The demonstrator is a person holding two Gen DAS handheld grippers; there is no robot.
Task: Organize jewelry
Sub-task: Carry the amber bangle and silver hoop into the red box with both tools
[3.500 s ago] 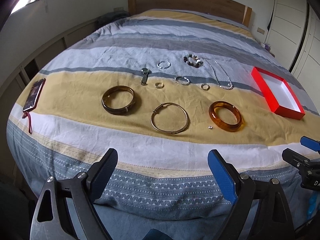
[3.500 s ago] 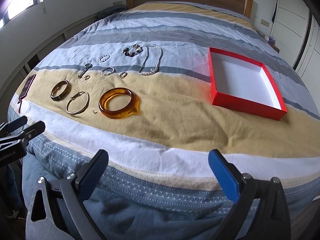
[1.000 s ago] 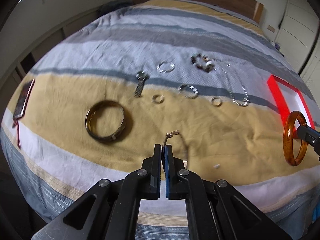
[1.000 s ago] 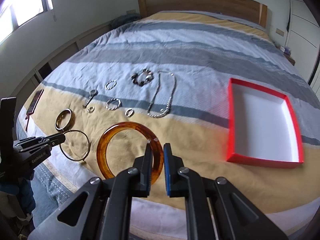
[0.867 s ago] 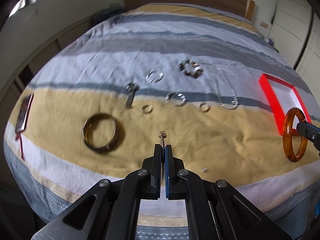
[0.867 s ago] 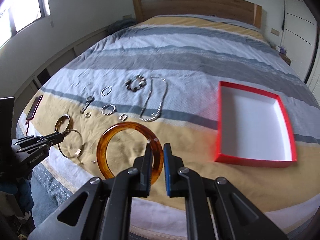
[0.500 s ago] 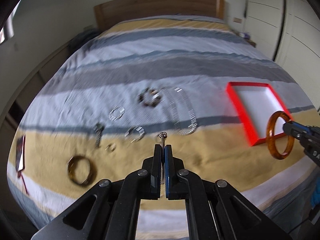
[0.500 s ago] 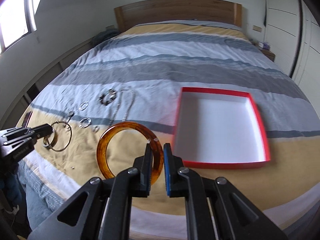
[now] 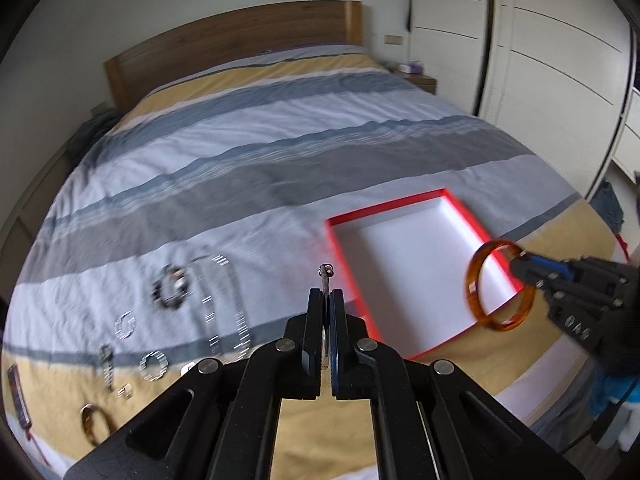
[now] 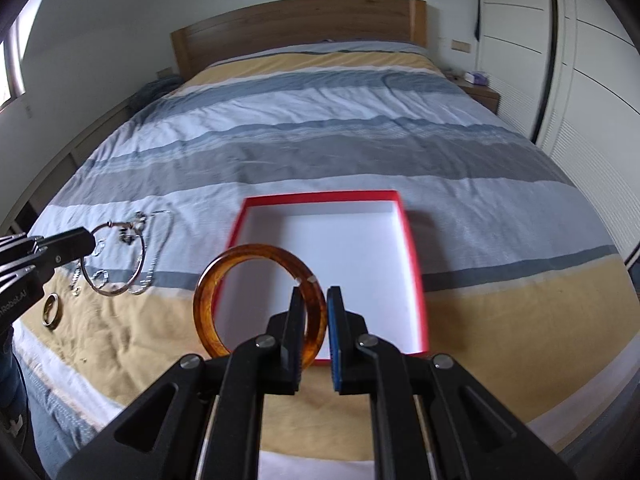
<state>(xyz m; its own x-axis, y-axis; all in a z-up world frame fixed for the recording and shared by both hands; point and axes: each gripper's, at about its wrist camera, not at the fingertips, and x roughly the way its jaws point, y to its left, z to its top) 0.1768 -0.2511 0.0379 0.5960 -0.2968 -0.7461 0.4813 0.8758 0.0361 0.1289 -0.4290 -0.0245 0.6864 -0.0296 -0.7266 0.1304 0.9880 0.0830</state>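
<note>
The right gripper (image 10: pixel 312 304) pinches the rim of an amber bangle (image 10: pixel 224 276), holding it upright in the air above the near left corner of the red box (image 10: pixel 412 248). The box lies on the striped bedspread (image 10: pixel 320 120) toward the bed's right side, its white inside showing; the bangle and the gripper fingers cover part of its near wall. In the left wrist view the same bangle (image 9: pixel 472 280) hangs over the box's near right rim (image 9: pixel 340 248), blurred.

The left gripper (image 9: pixel 329 304) is pressed together on a thin wire bangle (image 10: pixel 138 264). In its own camera the bangle is seen edge-on, so only its clasp end (image 9: pixel 325 270) sticks out past the fingertips; the hoop shows fully only from the right wrist view, hanging in the air over the bed's left half.

The remaining jewelry stays on the bed near its left edge: a silver chain necklace (image 9: pixel 224 304), a beaded bracelet (image 9: pixel 172 288), several small rings (image 9: pixel 152 366) and a dark bangle (image 9: pixel 94 420). All are smeared by motion blur, so details are hard to make out. A phone (image 9: pixel 18 396) at the left edge is cut off by the lens border.
</note>
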